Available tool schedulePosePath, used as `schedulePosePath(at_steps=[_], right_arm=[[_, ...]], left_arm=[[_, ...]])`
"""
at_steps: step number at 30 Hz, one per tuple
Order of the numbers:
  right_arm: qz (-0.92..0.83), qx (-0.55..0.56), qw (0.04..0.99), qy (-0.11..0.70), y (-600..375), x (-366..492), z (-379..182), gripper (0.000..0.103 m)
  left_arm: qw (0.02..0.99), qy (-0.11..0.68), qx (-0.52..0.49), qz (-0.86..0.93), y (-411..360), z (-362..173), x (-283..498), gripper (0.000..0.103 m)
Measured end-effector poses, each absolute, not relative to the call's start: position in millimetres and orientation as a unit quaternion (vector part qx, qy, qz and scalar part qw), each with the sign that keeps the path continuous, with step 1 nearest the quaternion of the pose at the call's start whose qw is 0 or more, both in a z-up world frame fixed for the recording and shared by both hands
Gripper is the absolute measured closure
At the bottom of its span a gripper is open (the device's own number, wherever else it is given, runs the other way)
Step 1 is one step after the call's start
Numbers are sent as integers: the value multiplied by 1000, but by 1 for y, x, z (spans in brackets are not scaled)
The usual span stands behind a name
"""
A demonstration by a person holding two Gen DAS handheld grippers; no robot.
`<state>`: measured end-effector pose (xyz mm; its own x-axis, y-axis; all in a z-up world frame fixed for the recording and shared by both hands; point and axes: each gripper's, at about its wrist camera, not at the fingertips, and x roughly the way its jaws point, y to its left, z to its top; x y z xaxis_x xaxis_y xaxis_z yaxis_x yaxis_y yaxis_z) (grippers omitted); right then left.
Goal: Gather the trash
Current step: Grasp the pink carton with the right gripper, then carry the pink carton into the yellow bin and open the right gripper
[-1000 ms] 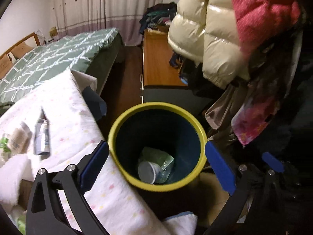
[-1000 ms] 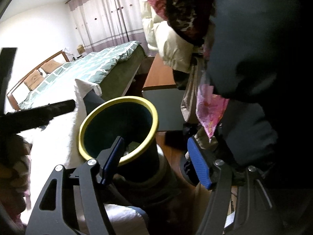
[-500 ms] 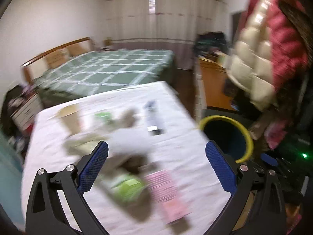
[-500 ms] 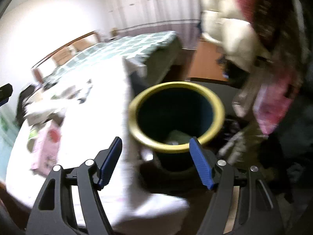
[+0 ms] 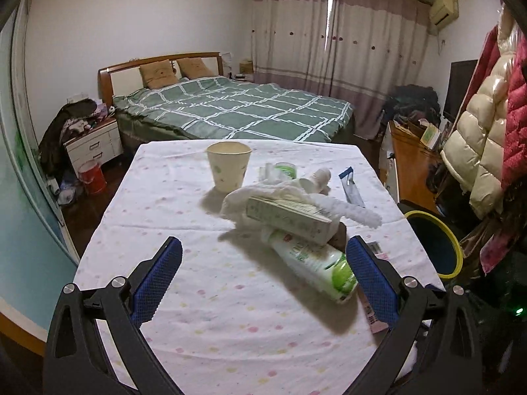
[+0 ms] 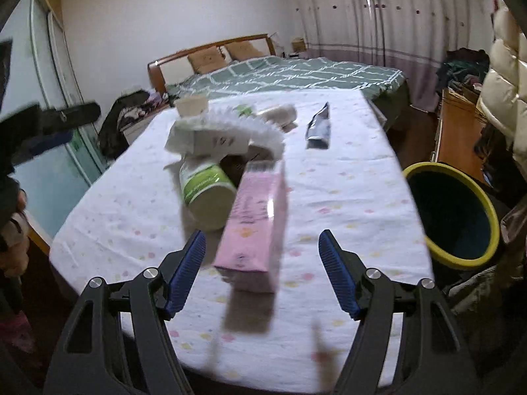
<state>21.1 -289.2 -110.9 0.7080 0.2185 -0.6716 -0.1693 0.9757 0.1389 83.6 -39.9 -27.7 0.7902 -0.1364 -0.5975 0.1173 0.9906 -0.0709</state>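
progress: early to middle by my read; nearly all the trash is on the table (image 5: 171,204), none in either gripper
bin: one yellow-rimmed bin (image 6: 451,217) on the floor just off the table's right edge; its contents can't be seen from here
left gripper (image 5: 263,275): jaws spread wide, nothing between the pads, hovering over the near part of the table
right gripper (image 6: 262,271): jaws apart, empty; the pink box (image 6: 255,217) lies just ahead of the gap, pads not touching it
trash pile: mid-table, items overlapping
paper cup (image 5: 228,168): 1, upright, far side of the pile
green-and-white bottle (image 5: 314,263): 1, on its side, nearest the left gripper's right finger
long white carton (image 5: 288,219): 1, resting across the bottle
pink box: 1, lying flat beside the bottle
silver sachet (image 5: 350,186): 1, apart from the pile, toward the right edge
white crumpled tissue or cloth (image 5: 280,194): at least 1 wad, count unclear
small green-lidded tub (image 5: 283,169): 1, behind the pile; more small bits there, too jumbled to count
left to do: roughly seven or more pieces to carry to the bin
likely next: pink box for the right gripper, bottle for the left
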Motion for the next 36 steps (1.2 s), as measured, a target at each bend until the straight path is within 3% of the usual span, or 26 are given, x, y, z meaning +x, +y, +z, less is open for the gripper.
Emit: schedulePosePath(at_steps=[6,9,11,22,36], right_arm=[[84,18,921,381,-272,33,-136,37],[83,21,917,390,-274,36,-143,64],[83,26,918,386,-278,36,-145,66],[68,56,936,341,-316,23,-113,67],[-93,97,933,334,-450,50,-104,67]], left_arm=[[943,326,-29,-65,-35,-36,82,5],[941,330,-29,-67,-38,-39,84,5],[940,332,-29,-69,-41,-40,86,5],[938,337,-25,-74,-50,-46,91,5],[935,346,-12,-81,-66,-53,93,5]])
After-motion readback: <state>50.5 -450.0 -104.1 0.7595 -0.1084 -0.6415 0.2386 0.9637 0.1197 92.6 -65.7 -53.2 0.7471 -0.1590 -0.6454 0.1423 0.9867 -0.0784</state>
